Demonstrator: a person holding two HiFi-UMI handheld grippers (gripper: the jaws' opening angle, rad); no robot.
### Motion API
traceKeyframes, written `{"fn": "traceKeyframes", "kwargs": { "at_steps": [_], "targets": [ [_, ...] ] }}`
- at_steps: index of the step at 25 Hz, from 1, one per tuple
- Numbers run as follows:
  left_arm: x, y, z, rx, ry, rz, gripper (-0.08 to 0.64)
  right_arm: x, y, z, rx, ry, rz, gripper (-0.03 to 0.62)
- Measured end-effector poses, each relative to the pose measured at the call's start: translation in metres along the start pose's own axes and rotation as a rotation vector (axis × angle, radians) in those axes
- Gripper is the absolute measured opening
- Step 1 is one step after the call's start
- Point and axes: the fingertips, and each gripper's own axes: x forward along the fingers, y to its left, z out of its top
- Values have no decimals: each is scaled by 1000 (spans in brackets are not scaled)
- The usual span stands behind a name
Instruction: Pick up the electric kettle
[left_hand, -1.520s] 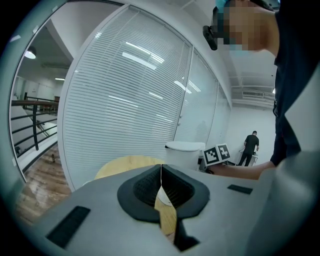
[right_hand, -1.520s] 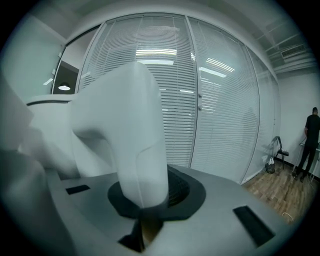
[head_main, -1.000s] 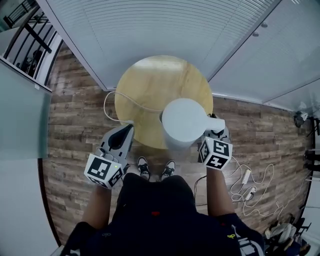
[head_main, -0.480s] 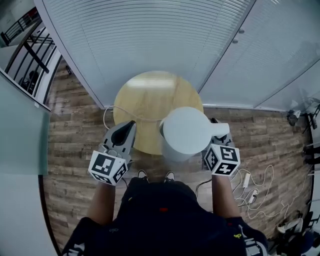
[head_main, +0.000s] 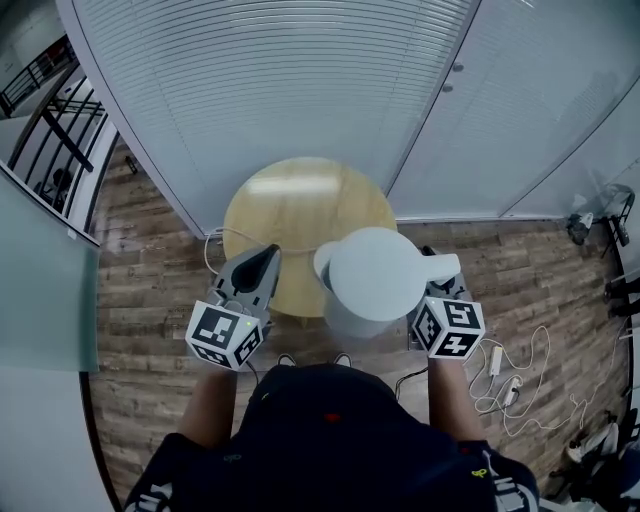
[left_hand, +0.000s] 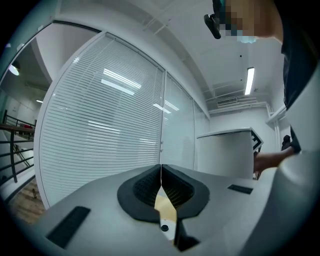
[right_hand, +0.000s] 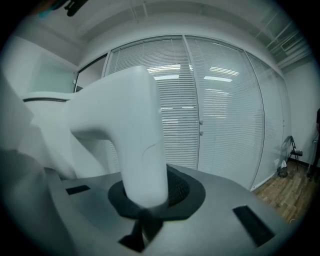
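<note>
The white electric kettle (head_main: 370, 282) hangs in the air over the near edge of the round wooden table (head_main: 300, 200). Its handle (head_main: 443, 267) points right, and my right gripper (head_main: 430, 262) is shut on it. In the right gripper view the white handle (right_hand: 142, 145) stands upright between the dark pads (right_hand: 175, 190) of the right gripper (right_hand: 145, 196). My left gripper (head_main: 268, 254) floats to the left of the kettle, apart from it, jaws shut on nothing. In the left gripper view the left gripper (left_hand: 161, 176) is pressed together, with the kettle's body (left_hand: 225, 155) off to the right.
A glass wall with white blinds (head_main: 280, 80) stands just behind the table. A white cord (head_main: 213, 240) runs off the table's left side. A power strip and loose cables (head_main: 505, 385) lie on the wooden floor at the right. A black railing (head_main: 50, 120) is at the far left.
Both grippers have risen, and the kettle has gone up with the right one. The table looks smaller and farther below. The left gripper stays shut and empty.
</note>
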Motion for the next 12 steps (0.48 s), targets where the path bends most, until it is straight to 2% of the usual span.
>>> {"fn": "traceKeyframes", "kwargs": {
  "at_steps": [12],
  "targets": [
    [4, -2, 2, 0, 7, -24, 23, -3, 4, 2, 3, 6, 4, 40]
  ]
}}
